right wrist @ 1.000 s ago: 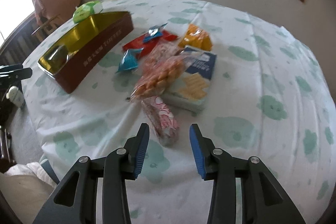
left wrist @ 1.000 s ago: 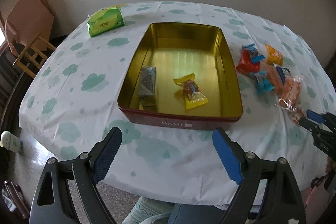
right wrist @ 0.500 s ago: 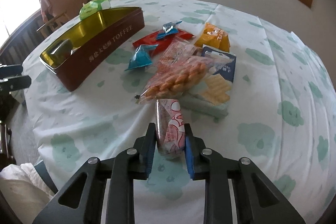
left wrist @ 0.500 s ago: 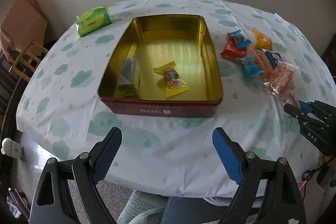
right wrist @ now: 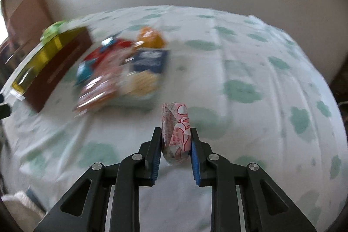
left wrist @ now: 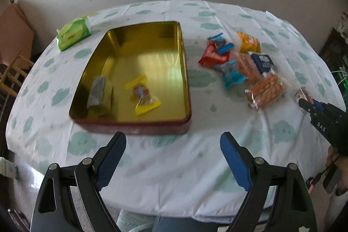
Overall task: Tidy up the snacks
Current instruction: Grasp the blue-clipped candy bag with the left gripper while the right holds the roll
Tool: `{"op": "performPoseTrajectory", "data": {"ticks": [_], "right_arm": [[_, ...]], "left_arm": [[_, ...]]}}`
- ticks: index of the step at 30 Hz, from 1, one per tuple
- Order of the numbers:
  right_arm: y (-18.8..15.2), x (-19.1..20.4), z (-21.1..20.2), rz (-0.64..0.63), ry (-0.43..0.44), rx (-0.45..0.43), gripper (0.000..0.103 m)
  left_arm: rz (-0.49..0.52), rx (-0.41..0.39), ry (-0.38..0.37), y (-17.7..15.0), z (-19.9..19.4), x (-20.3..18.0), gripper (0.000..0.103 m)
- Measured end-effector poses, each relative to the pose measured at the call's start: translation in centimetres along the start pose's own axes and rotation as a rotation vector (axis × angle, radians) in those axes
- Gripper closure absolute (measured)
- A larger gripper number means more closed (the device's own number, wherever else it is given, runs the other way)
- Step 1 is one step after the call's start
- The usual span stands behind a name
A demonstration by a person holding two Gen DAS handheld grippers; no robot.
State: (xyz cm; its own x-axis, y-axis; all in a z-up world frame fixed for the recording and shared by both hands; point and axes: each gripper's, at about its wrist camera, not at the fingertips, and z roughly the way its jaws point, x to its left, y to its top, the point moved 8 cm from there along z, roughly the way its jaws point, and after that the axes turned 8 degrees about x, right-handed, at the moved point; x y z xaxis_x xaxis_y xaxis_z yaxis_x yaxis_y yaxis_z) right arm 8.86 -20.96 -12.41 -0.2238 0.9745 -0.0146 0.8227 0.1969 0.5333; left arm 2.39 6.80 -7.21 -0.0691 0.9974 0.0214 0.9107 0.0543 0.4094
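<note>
My right gripper (right wrist: 175, 134) is shut on a pink-and-white snack pack (right wrist: 176, 132), held off the tablecloth; the same pack (left wrist: 303, 95) shows at the gripper's tip (left wrist: 304, 102) in the left wrist view. A red tin with a gold inside (left wrist: 183, 71) holds a grey packet (left wrist: 98, 92) and a yellow candy (left wrist: 142, 95). A pile of snacks (left wrist: 239, 64) lies right of the tin: red, blue, orange and dark blue packs. My left gripper (left wrist: 173, 156) hangs open over the table's near edge, nothing between its fingers.
A green tissue pack (left wrist: 72, 35) lies at the far left of the round table with a cloud-print cloth (left wrist: 217, 123). A wooden chair (left wrist: 15, 71) and a brown board stand left of the table. A wall with a window is behind.
The right gripper closed on the pink pack and lifted it, swinging right. The left gripper drifted so the tin now sits further left in its view.
</note>
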Motion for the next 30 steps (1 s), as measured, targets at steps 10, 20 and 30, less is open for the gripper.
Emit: {"op": "performPoseTrajectory", "data": {"ticks": [10,20,30], "right_arm": [[3.5,-4.9,2.7,0.125,-0.043,-0.025,0.078],[4.3,-5.5,3.7,0.141,-0.02,-0.006,0.076],[4.2,-5.8,3.8,0.166,0.018,-0.014,0.076]], "left_arm": [[0.059,0.002,-0.064,5.0,1.8,-4.6,0.017],[0.086,0.06,-0.095,9.1,5.9,-8.1,0.041],[0.028,0.138,-0.159,9.9,9.0,-9.0,0.062]]}}
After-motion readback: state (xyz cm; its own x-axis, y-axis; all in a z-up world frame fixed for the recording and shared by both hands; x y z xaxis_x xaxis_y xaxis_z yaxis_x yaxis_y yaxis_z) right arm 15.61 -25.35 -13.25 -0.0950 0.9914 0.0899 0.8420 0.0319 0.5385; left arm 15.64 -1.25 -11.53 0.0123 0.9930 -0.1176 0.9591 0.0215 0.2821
